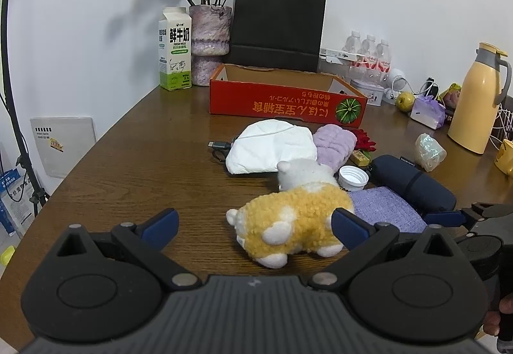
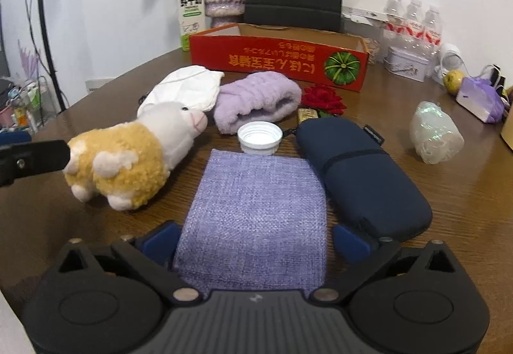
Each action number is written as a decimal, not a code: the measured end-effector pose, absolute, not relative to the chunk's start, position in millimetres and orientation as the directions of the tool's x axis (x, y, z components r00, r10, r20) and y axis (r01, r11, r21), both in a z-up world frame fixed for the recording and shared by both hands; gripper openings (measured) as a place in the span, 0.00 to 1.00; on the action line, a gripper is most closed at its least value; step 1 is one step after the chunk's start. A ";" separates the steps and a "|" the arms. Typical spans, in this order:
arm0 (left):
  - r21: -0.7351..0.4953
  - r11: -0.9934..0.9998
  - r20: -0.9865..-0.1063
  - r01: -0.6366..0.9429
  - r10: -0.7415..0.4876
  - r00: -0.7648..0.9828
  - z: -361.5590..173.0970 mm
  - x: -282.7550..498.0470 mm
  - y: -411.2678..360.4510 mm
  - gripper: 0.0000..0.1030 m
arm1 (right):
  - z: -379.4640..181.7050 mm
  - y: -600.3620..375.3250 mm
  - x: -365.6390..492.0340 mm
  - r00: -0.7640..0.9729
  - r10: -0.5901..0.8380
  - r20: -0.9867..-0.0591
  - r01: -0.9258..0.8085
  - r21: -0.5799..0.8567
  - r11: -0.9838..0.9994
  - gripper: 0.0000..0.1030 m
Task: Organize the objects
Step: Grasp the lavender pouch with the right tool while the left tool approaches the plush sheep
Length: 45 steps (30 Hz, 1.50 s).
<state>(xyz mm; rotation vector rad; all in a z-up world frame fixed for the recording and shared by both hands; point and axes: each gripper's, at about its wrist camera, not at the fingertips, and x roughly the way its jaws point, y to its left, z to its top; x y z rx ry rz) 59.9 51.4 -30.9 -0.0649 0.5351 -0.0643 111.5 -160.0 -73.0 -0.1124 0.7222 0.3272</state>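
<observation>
Plush yellow-and-white sheep toy lies on its side on the brown wood-grain table, nr the front edge, head toward the white padded cloth pouch. Left gripper is spread wide, its blue pads either side of the toy's rump w/o closing on it; right-hand pad looks to be touching or just beside the fleece, can't tell which.

Just beside the toy, on its right, is a flat lilac woven fabric pouch. Right gripper is released too, fingers wide apart w/ the pouch's near end lying between them, nothing clamped. Dark navy soft zip case sits right of the pouch, touching or nearly so. White plastic screw cap stands open-side up at the pouch's far edge. Behind that, a rolled lavender fluffy towel, and a red fabric rose beside it.

Further back, a long red cardboard box w/ pumpkin print, open top. Behind it a black paper bag, a milk carton and a vase of dried roses by the wall.
</observation>
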 end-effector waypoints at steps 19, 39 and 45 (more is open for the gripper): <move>-0.067 0.997 -0.507 0.025 -0.055 0.860 -25.5 45.5 45.9 1.00 | -66.4 -175.1 87.7 0.755 0.339 -0.562 -0.380 0.048 0.924 0.11; -0.070 0.996 -0.547 0.048 -0.078 0.833 -29.0 61.5 14.9 1.00 | -39.2 -213.9 82.2 0.836 0.316 -0.449 -0.333 0.042 0.942 0.11; -0.090 0.995 -0.573 0.047 -0.090 0.815 -33.1 71.9 8.8 1.00 | -40.4 -222.6 88.7 0.836 0.314 -0.449 -0.330 0.044 0.943 0.11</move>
